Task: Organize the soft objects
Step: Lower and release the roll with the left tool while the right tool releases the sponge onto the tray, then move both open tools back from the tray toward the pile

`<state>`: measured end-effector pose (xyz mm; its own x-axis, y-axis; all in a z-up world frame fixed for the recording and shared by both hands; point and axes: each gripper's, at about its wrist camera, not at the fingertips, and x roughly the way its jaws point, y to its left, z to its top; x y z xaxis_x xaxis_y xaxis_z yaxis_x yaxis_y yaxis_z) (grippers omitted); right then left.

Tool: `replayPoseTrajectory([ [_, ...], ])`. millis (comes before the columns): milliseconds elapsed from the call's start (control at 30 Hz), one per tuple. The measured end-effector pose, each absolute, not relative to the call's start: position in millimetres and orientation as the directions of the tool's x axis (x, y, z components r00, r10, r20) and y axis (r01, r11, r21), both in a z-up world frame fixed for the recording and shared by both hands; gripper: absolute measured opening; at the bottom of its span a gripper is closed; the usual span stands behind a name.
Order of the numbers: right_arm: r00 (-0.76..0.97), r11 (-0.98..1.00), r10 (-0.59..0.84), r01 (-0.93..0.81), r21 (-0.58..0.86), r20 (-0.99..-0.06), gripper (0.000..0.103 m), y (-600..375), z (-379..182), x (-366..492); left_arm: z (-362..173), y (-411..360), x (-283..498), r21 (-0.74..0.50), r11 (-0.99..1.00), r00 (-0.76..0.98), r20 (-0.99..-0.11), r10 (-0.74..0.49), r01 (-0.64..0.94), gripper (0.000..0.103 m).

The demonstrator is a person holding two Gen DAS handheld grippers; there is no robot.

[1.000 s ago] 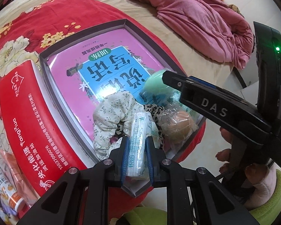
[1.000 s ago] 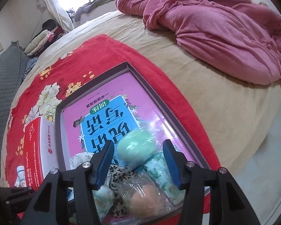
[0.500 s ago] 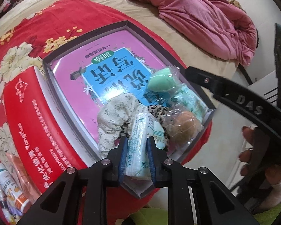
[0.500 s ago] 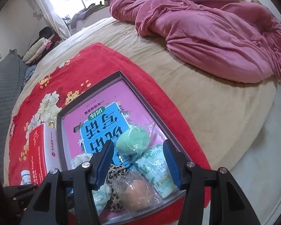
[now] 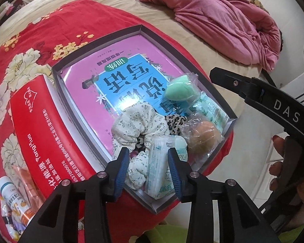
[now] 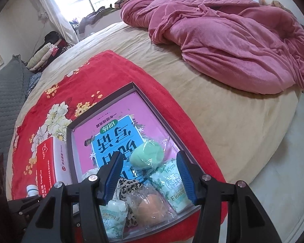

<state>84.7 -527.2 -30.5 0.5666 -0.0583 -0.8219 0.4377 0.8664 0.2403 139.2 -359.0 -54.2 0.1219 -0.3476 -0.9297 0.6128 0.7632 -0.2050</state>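
At the box's near corner | left tongs (image 5: 148,163) were opening, tissue pack (image 5: 159,167) lying loose between them in the grey box (image 5: 95,33) | right tongs (image 6: 150,177) apart, empty, above green sponge (image 6: 147,155) | step: release; next: withdraw clear.

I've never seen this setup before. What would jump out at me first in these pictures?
Probably the red floral blanket spread on the bed, with an open gray box on it holding a pink and blue book. Soft items crowd the box's near corner: a green sponge, a floral scrunchie, and a tissue pack between the opening left gripper.
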Motion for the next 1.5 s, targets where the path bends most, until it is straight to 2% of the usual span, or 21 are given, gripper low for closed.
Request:
replayPoseTrajectory([
  [267, 0.566, 0.869, -0.063, 0.436, 0.233, -0.822, 0.056, -525, -25, 83, -41, -353, 135, -0.199, 0.770, 0.152, -0.921, -0.358, 0.607, 0.052],
  [333, 0.565, 0.869, -0.063, 0.436, 0.233, -0.823, 0.061, -524, -24, 83, -37, -351, 133, -0.191, 0.771, 0.162, -0.920, -0.356, 0.607, 0.058],
  [467, 0.564, 0.873, -0.065, 0.432, 0.227, -0.823, 0.061, -520, -22, 81, -31, -346, 132, -0.182, 0.775, 0.177, -0.918, -0.354, 0.605, 0.063],
  [533, 0.564, 0.875, -0.069, 0.430, 0.221, -0.823, 0.062, -518, -21, 79, -27, -343, 131, -0.173, 0.776, 0.190, -0.916, -0.353, 0.606, 0.070],
  [767, 0.566, 0.883, -0.078, 0.421, 0.206, -0.821, 0.065, -510, -12, 76, -16, -329, 128, -0.177, 0.784, 0.209, -0.908, -0.364, 0.595, 0.075],
  [1500, 0.584, 0.922, -0.085, 0.354, 0.159, -0.807, 0.069, -468, 20, 63, 26, -273, 111, -0.179, 0.827, 0.307, -0.870, -0.386, 0.533, 0.077],
])
